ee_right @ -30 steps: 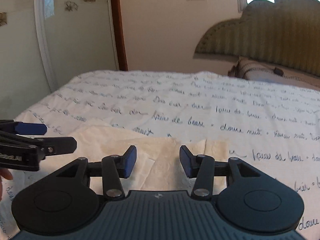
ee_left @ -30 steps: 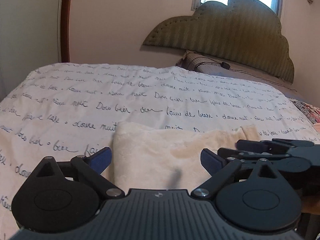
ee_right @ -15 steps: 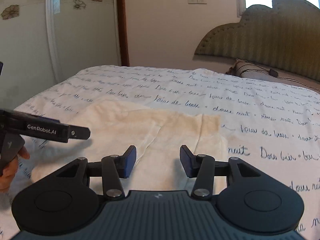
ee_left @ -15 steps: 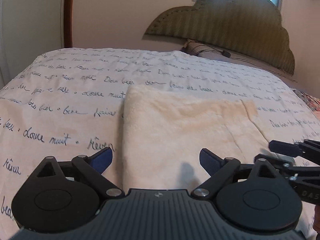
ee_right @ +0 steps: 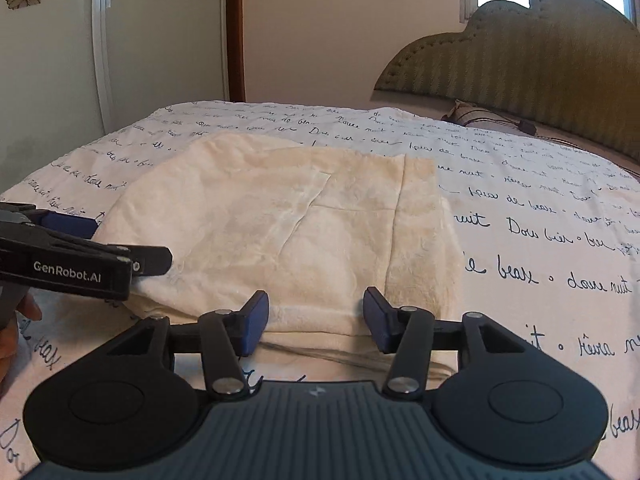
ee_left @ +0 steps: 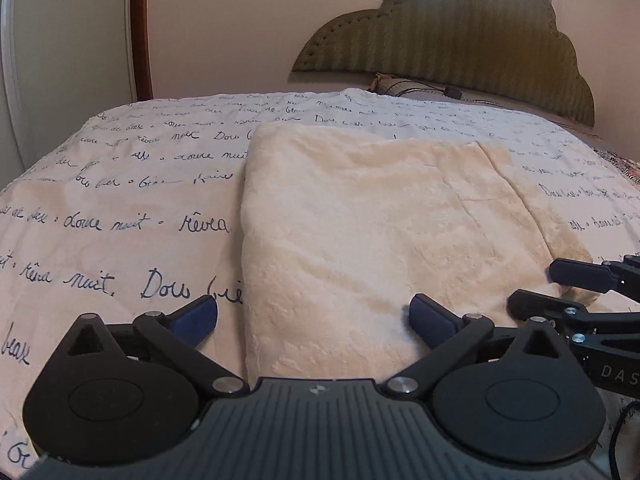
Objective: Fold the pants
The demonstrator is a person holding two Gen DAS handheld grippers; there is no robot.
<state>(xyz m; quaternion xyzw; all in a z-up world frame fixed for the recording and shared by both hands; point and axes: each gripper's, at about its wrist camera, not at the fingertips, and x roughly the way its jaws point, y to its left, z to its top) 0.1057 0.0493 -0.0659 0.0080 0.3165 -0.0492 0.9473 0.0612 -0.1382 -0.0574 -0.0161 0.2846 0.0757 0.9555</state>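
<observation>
Cream fleece pants (ee_left: pixel 380 216) (ee_right: pixel 288 216) lie folded flat on the bed. My left gripper (ee_left: pixel 314 316) hovers over their near left edge, its jaws opening wide, with cloth below but not pinched. My right gripper (ee_right: pixel 316 316) is at the near right edge, jaws opening, nothing pressed between the blue pads (ee_right: pixel 256 320). Each gripper shows in the other's view: the right gripper (ee_left: pixel 560 288) at the pants' right corner, the left gripper (ee_right: pixel 132 256) at the left corner.
The bed cover (ee_left: pixel 120 208) (ee_right: pixel 540 232) is white with dark script. A padded green headboard (ee_left: pixel 460 40) and a pillow (ee_left: pixel 404 84) stand at the far end. A wardrobe door (ee_right: pixel 52 60) is on the left. A hand (ee_right: pixel 16 332) shows at the left edge.
Both grippers have moved forward and down toward the pants, which now fill more of each view. Both pairs of jaws stand a little wider.
</observation>
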